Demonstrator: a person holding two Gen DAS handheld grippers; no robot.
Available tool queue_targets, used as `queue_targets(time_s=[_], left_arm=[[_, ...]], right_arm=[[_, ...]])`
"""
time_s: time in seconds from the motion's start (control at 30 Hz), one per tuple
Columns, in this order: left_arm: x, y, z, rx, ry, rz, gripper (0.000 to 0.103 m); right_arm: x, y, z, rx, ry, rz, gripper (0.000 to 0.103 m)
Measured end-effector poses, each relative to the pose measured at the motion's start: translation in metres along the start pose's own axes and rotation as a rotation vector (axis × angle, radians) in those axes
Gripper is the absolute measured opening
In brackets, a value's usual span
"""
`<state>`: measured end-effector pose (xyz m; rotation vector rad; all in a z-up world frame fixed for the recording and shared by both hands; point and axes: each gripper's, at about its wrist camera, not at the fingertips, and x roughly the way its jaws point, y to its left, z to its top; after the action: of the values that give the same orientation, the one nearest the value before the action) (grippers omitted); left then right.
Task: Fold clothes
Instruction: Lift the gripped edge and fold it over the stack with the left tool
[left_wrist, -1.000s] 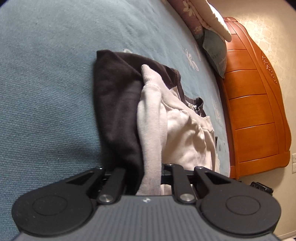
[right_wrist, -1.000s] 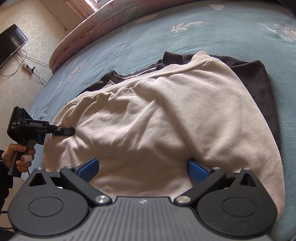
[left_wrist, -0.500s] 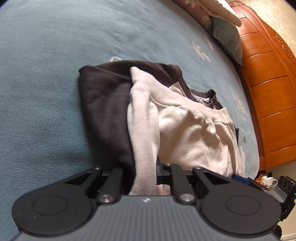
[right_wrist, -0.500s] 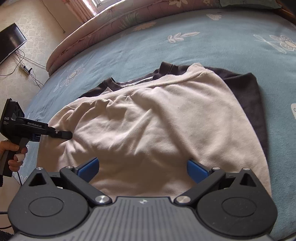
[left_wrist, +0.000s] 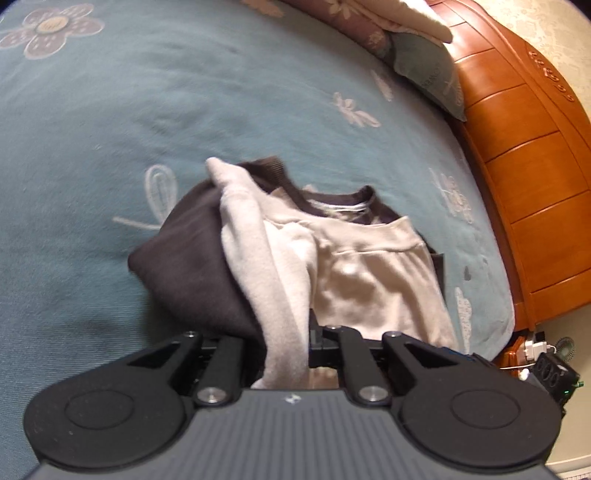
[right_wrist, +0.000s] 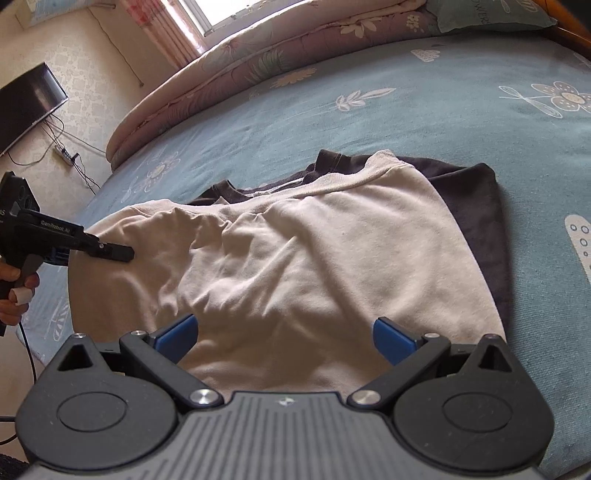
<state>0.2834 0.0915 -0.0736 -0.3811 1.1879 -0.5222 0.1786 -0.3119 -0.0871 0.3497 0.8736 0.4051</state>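
The work surface is a bed covered with a teal bedspread (right_wrist: 424, 122) printed with pale flowers; a patterned quilt (right_wrist: 258, 62) lies bunched along its far edge under a window, and a wooden headboard (left_wrist: 524, 155) stands at one end with a teal pillow (left_wrist: 432, 70) against it.

A cream sweatshirt (right_wrist: 295, 266) lies near the middle of the bed, spread on top of a dark brown garment (right_wrist: 476, 206). The dark garment shows beyond the cream one along its right side and at the neckline (a ribbed collar is visible there). The cream fabric is wrinkled across its centre.

The left gripper (right_wrist: 123, 253) is closed on the left edge of the cream sweatshirt. In the left wrist view a strip of cream fabric, with dark fabric just beside it, runs up between the fingers and is raised off the bedspread; whether the dark layer is also pinched cannot be told. A hand (right_wrist: 14, 295) grips the handle of this tool at the bed's side.

The right gripper (right_wrist: 284, 334) is spread wide, its blue pads (right_wrist: 177, 332) apart over the near hem of the cream sweatshirt. No fabric sits between them; whether the pads touch the cloth cannot be told.

On the floor beyond the bed: a dark flat screen (right_wrist: 29, 99) against the wall and a power strip (right_wrist: 66, 155) with trailing cables.
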Motion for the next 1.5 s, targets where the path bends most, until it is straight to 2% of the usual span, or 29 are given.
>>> queue_targets(time_s=[0.37,0.6,0.87,1.1,1.37,1.5], left_arm=[[0.006,-0.094,0.014,0.095,0.005,-0.085,0.010],[0.028,-0.139,0.019,0.104,0.033,-0.107,0.011],[0.070,-0.185,0.017,0.127,0.094,-0.133,0.011],[0.119,-0.211,0.015,0.130,0.141,-0.137,0.012],[0.179,-0.228,0.010,0.135,0.211,-0.113,0.013],[0.206,-0.229,0.002,0.139,0.258,-0.092,0.024]], right_arm=[[-0.034,-0.023,-0.003,0.047,-0.082,0.027,0.103],[-0.057,-0.047,-0.009,0.097,-0.138,0.017,0.103],[-0.078,-0.072,-0.017,0.157,-0.185,0.023,0.103],[-0.097,-0.076,-0.017,0.134,-0.206,0.033,0.103],[-0.108,-0.088,-0.025,0.150,-0.209,-0.004,0.103],[-0.111,-0.095,-0.029,0.163,-0.203,-0.026,0.103]])
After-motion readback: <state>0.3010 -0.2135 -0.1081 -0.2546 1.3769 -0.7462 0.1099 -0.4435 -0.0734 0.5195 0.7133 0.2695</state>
